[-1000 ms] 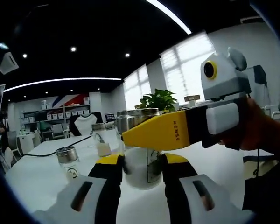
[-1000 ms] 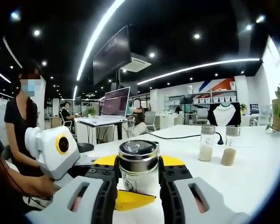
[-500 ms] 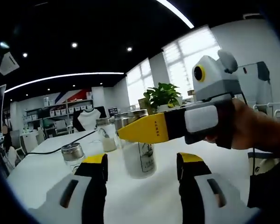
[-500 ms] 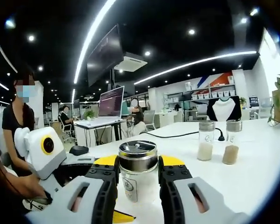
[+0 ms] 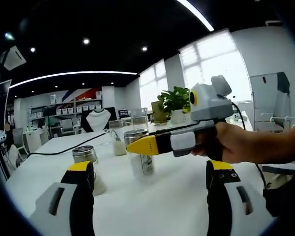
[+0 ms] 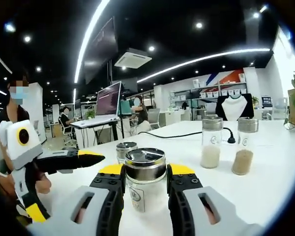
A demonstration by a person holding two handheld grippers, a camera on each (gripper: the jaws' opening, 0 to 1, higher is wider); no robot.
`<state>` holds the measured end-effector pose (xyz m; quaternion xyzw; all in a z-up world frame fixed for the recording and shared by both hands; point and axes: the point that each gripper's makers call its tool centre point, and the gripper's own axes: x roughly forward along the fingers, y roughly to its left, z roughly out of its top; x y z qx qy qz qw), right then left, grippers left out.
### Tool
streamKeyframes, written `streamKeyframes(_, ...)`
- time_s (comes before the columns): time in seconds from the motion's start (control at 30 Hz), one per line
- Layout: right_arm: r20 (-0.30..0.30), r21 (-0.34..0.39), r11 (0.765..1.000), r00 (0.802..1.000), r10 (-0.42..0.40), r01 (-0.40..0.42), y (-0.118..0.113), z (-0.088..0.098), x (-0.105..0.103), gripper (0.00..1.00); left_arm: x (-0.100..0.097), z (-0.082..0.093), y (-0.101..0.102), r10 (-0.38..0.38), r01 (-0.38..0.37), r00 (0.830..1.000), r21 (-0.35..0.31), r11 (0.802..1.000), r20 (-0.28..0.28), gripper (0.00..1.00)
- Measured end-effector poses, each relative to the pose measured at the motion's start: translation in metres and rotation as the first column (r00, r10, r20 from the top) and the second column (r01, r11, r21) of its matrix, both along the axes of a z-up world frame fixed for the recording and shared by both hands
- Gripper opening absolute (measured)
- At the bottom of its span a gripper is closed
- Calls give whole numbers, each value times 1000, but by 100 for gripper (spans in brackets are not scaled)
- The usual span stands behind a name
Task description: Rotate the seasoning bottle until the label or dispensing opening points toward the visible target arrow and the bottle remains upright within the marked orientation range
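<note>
The seasoning bottle (image 6: 145, 183) is a clear jar with a steel lid and pale contents, standing upright on the white table (image 6: 265, 189). My right gripper (image 6: 145, 174) is shut on it just below the lid. A small printed label shows low on the jar's left. In the left gripper view the same bottle (image 5: 141, 156) stands behind the right gripper's yellow fingertip (image 5: 141, 145), which a hand (image 5: 241, 143) holds. My left gripper (image 5: 148, 167) is open wide, short of the bottle and touching nothing. Its yellow fingertip (image 6: 90, 158) points in from the left.
A short steel-lidded jar (image 5: 86, 156) stands beside my left jaw. Two tall shakers (image 6: 210, 143) (image 6: 244, 146) stand at the back right by a black cable (image 6: 187, 133). A person (image 6: 14, 105) stands at the left, with a laptop (image 6: 108, 101) behind. A potted plant (image 5: 176, 102) stands at the table's far end.
My left gripper has let go of the bottle, opened wide and drawn back from it. The right gripper has stayed shut on the bottle throughout.
</note>
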<state>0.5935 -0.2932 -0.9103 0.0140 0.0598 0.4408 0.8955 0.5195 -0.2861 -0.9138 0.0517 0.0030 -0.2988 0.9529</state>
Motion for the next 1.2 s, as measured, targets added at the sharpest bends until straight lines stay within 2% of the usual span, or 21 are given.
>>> streamKeyframes(0.1, -7, -15, 1000, 1000, 0, 0, 2, -4, 8, 31, 1, 0, 5, 8, -8, 1000, -32, 999, -18, 100)
streamKeyframes(0.33, -3, -30, 1000, 1000, 5, -5, 9, -13, 18, 31, 0, 7, 4, -2, 1, 1000, -80, 997, -12, 100)
streamKeyframes(0.5, 11, -38, 999, 1000, 12, -12, 12, -16, 17, 31, 1, 6, 5, 10, -10, 1000, -65, 998, -10, 100)
streamKeyframes(0.8, 38, -19, 1000, 999, 0, 1, 13, -16, 18, 31, 2, 8, 10, 31, -31, 1000, -78, 996, -7, 100)
streamKeyframes(0.97, 31, -22, 1000, 999, -8, 9, 15, -15, 20, 31, 3, 11, 13, 56, -55, 998, -73, 996, 13, 99)
streamKeyframes(1.2, 27, -31, 999, 999, -34, 35, 17, -16, 22, 31, 4, 8, 12, 56, -56, 998, -68, 996, 4, 100)
